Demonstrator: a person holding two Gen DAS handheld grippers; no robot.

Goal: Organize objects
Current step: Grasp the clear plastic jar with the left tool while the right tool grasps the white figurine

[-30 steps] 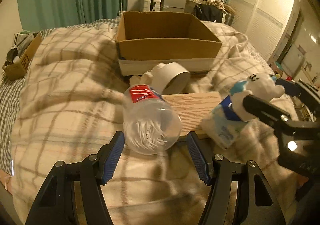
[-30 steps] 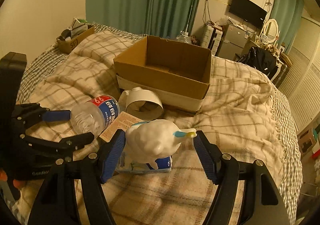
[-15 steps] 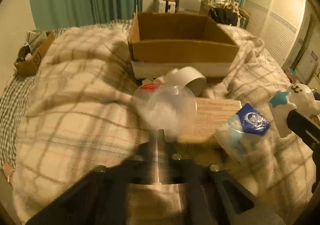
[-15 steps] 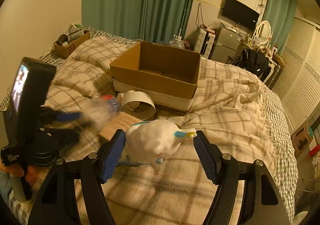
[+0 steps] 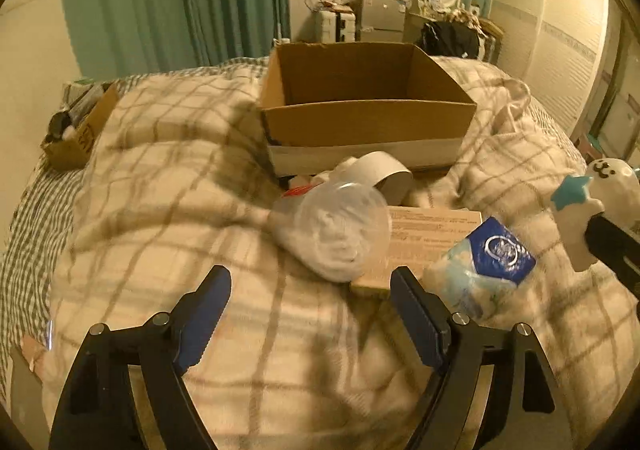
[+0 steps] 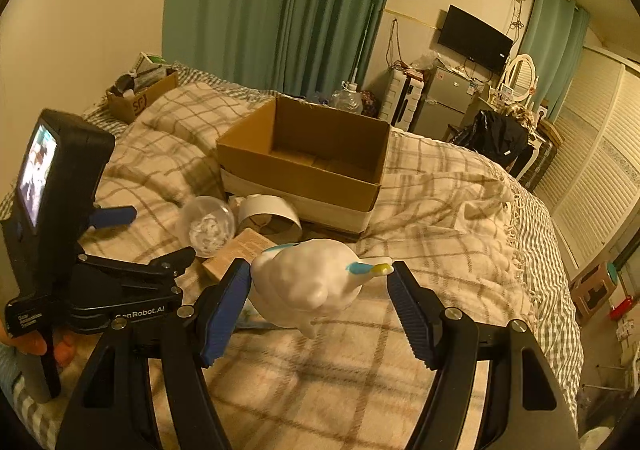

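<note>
My left gripper (image 5: 310, 290) is open and empty, just short of a clear plastic bottle (image 5: 334, 226) that lies on the checked blanket, bottom end toward me. My right gripper (image 6: 318, 290) is shut on a white animal-shaped toy (image 6: 308, 282) and holds it above the blanket. The toy also shows at the right edge of the left wrist view (image 5: 596, 202). An open cardboard box (image 5: 360, 106) stands behind the bottle, with a white tape roll (image 5: 390, 176), a flat tan board (image 5: 432, 228) and a blue-and-white pouch (image 5: 486, 262) in front of it.
A small cardboard box (image 5: 76, 130) of odds and ends sits at the bed's far left corner. Green curtains, a TV, a small fridge and a dark bag stand beyond the bed. Open blanket lies to the left of the bottle and right of the big box.
The bottle rolled so its bottom end faces me, its red label barely showing. My left gripper drew back and up. My right gripper lifted the toy off the blue-and-white pouch.
</note>
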